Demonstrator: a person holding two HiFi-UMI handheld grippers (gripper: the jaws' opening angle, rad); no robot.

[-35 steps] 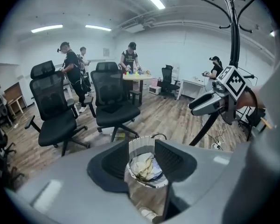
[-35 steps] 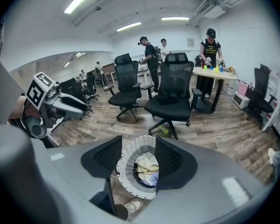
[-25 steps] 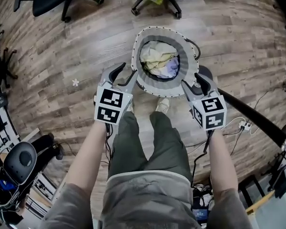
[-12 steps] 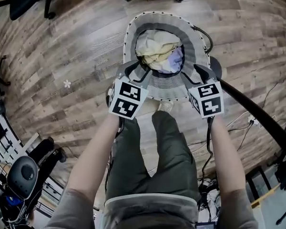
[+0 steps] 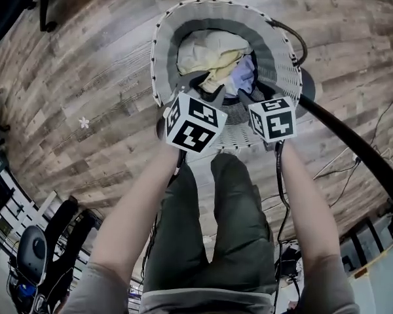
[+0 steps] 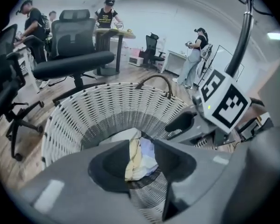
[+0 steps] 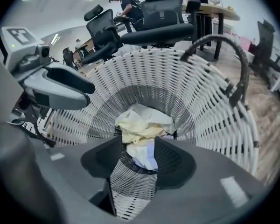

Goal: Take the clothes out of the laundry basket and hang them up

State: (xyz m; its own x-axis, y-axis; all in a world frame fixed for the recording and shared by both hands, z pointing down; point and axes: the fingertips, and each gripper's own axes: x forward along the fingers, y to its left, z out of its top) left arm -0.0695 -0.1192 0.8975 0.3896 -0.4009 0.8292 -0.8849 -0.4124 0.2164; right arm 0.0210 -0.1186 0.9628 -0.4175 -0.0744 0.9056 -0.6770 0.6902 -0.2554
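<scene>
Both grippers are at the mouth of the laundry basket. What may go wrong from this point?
1. The left gripper and the right gripper are both open and close together over the basket. They might knock each other or catch its woven wall.
2. The yellow garment and the lavender garment lie crumpled together, so a grasp may lift both, or only a loose fold that slips.

Wood-plank floor (image 5: 85, 64) filled head view. Small white flower-shaped mark (image 5: 84, 122) lay at 9 o'clock. Black pole (image 5: 354, 146) ran toward 4 o'clock, cables (image 5: 332, 170) beside it. Black office chair (image 6: 77, 55) stood at 11 o'clock in left gripper view.
</scene>
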